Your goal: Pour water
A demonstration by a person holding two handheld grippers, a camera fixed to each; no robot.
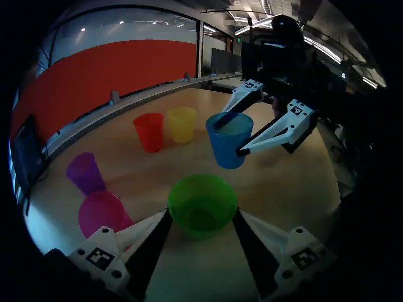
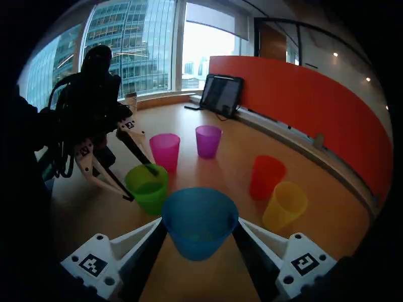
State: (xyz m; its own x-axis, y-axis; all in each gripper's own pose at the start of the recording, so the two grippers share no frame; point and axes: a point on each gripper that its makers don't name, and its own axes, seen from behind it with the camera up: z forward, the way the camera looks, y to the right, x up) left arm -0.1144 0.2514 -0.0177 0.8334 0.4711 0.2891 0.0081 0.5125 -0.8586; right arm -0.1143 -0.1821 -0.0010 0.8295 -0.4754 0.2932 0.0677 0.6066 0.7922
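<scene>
The left gripper [image 1: 202, 214] grips a green cup [image 1: 201, 199], one finger pressing on each side of its wall just under the rim. The right gripper [image 2: 200, 224] is clenched in the same way on a blue cup [image 2: 200, 216]. In the left gripper view the blue cup stands a little behind the green one, leaning slightly, and seems raised above the wooden table [image 1: 282, 186]. Whether there is water in it I cannot tell for sure; the bottom looks only a bit paler.

Both cups are thin translucent plastic, so I judge them light and a bit flexible. A hard squeeze can bend the wall, and the smooth tapered side can slip downward between the fingers. The hold high on the wall, under the rim, seems the right place, because the cup widens there and the taper stops it from sliding through. With water the blue cup is heavier, so the tilt should be slow.

A red cup [image 1: 149, 132], a yellow cup [image 1: 182, 124], a purple cup [image 1: 85, 172] and a pink cup [image 1: 101, 211] stand apart on the table.
</scene>
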